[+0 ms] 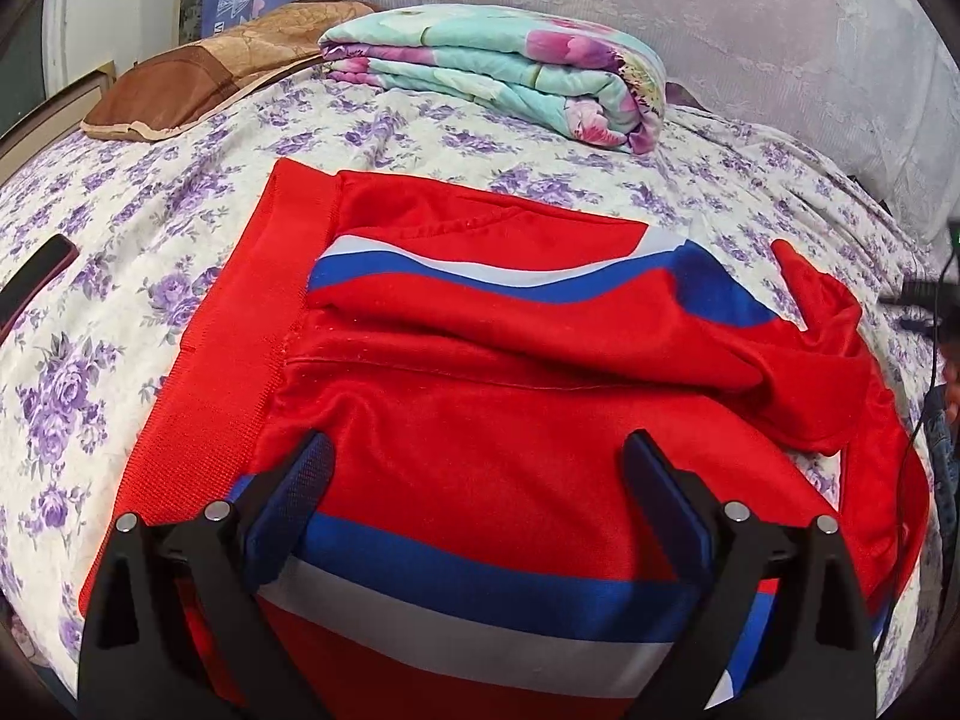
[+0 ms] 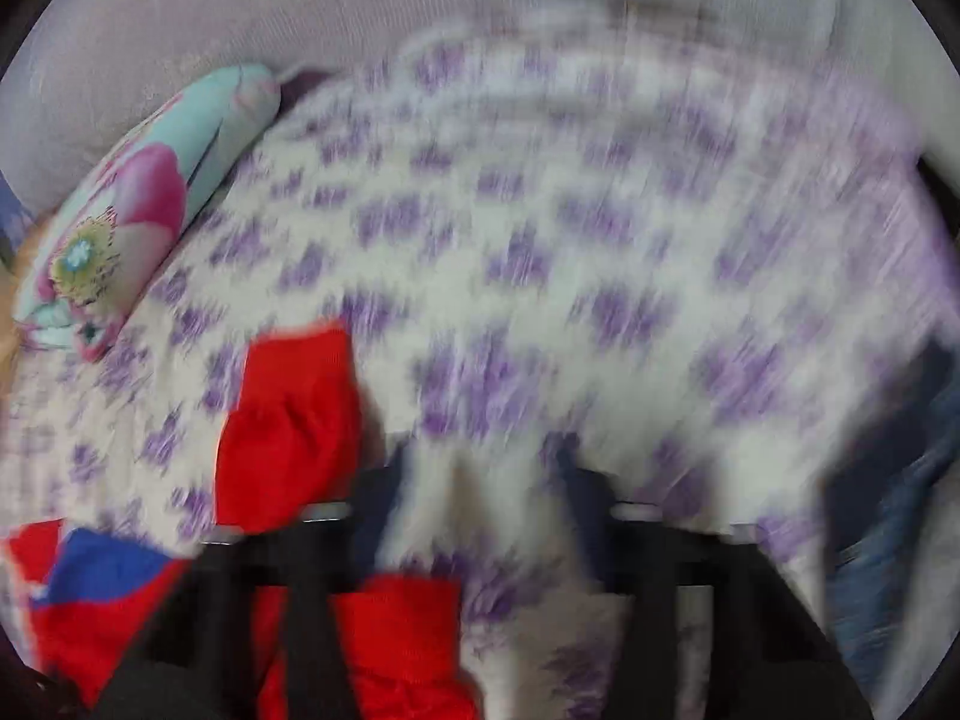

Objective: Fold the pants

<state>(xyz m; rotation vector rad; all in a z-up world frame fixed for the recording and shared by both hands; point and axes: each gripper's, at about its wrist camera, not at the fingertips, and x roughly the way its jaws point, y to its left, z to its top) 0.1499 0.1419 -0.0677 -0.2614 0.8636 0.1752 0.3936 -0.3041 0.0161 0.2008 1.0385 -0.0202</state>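
The red pants [image 1: 480,396] with blue and white stripes lie folded on the floral bedsheet [image 1: 120,240], waistband at the left. My left gripper [image 1: 480,456] is open, its fingers spread wide just above the near fold, holding nothing. In the blurred right wrist view, a red end of the pants [image 2: 288,420] lies at the lower left. My right gripper [image 2: 480,480] is open over the sheet [image 2: 540,240] beside that red cloth, with nothing between its fingers.
A folded teal floral blanket [image 1: 498,72] lies beyond the pants; it also shows in the right wrist view [image 2: 132,210]. A brown pillow [image 1: 210,78] sits at the back left. A dark phone [image 1: 36,282] lies at the left. Cables [image 1: 930,300] hang at the right.
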